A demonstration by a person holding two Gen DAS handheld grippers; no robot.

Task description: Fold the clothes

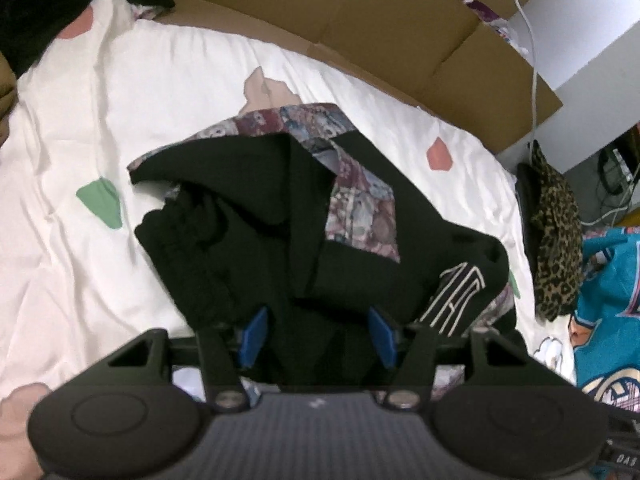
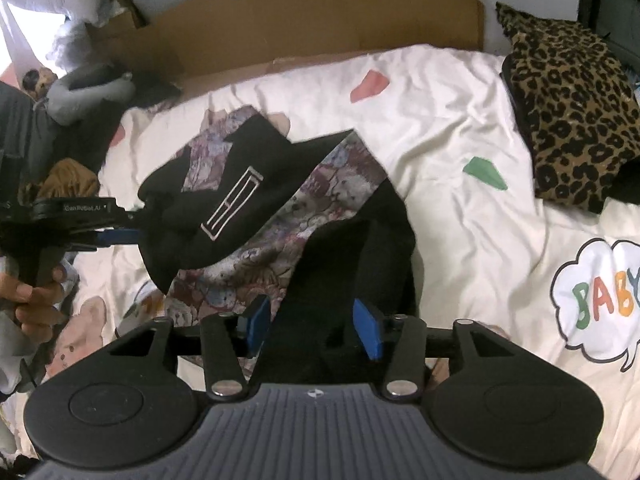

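Your left gripper (image 2: 120,236) reaches in from the left, jaws parted around a bunched black fold of the garment (image 2: 280,216) lying on the bedspread (image 2: 460,120); its grip can't be told. Your right gripper (image 2: 314,326) stands open over the near hem, pads clear.

A bed with a white printed cover (image 2: 460,128) carries a crumpled black jacket (image 2: 236,184) with floral lining at its middle. Right of the jacket, at the bed's edge, lies a leopard-print cushion (image 2: 568,108).
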